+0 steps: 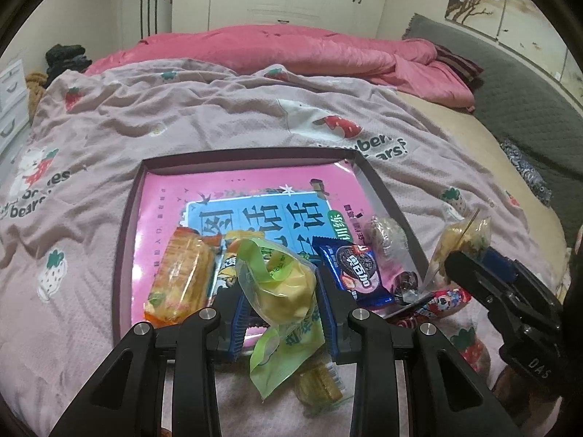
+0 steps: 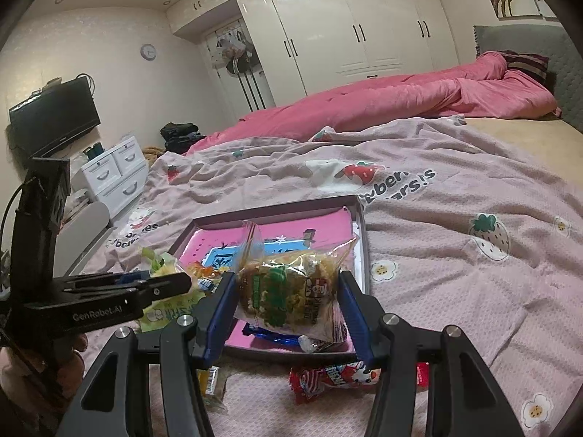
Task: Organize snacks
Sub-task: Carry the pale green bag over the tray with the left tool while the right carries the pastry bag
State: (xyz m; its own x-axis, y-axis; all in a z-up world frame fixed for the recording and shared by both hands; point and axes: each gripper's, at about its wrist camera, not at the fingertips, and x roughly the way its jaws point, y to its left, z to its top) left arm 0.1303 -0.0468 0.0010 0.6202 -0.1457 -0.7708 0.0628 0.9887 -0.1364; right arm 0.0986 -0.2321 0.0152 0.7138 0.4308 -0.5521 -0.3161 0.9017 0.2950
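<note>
Two snack packets are held up at once over a shallow tray (image 1: 125, 218) lying on the pink strawberry-print bedspread (image 1: 109, 116). In the left wrist view, the orange biscuit packet (image 1: 180, 273) lies at the lower left of the tray, on the pink book cover that lines it. At the bottom centre the left gripper (image 1: 282, 304) is clenched on a green-wrapped yellow cake (image 1: 280, 284), its blue fingers (image 1: 238, 322) pressing both sides above the tray's near edge. Right of it a blue cookie pack (image 1: 359, 269) rests in the tray. At the right edge of that view the right gripper (image 2: 288, 300) holds a clear bagged pastry (image 2: 288, 291), grasped between its fingers (image 2: 351, 309) above the tray's near right corner. A red wrapped candy (image 2: 328, 378) lies on the bedspread just below the tray.
</note>
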